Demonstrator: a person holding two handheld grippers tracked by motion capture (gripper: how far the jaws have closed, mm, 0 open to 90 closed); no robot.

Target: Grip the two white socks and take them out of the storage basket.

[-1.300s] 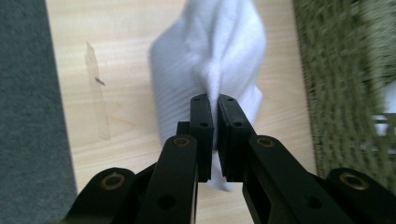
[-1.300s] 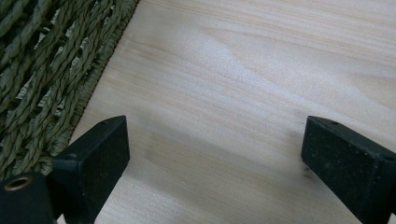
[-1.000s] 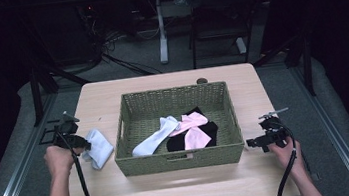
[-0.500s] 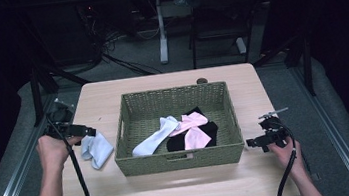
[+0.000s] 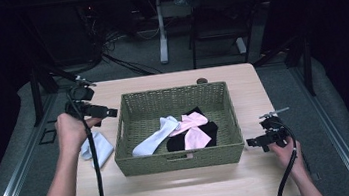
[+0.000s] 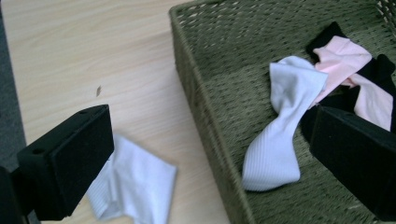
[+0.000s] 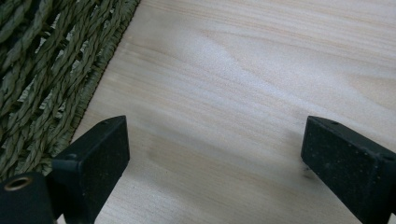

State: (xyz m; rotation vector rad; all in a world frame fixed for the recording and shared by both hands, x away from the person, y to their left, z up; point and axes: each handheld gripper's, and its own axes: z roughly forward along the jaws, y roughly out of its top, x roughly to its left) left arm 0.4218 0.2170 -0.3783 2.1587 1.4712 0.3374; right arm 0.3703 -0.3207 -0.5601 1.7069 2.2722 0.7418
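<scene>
While jaws just opened, left gripper (image 5: 106,112) hangs above white sock (image 5: 97,148)

Lab or recording studio, not a home. Dark surroundings, black drapes at the sides. Light wood table (image 5: 183,187) lit from above on grey carpet. Metal floor rails (image 5: 11,183) flank it. Loose cables (image 5: 105,41) and stand legs (image 5: 161,29) clutter the floor behind.
</scene>
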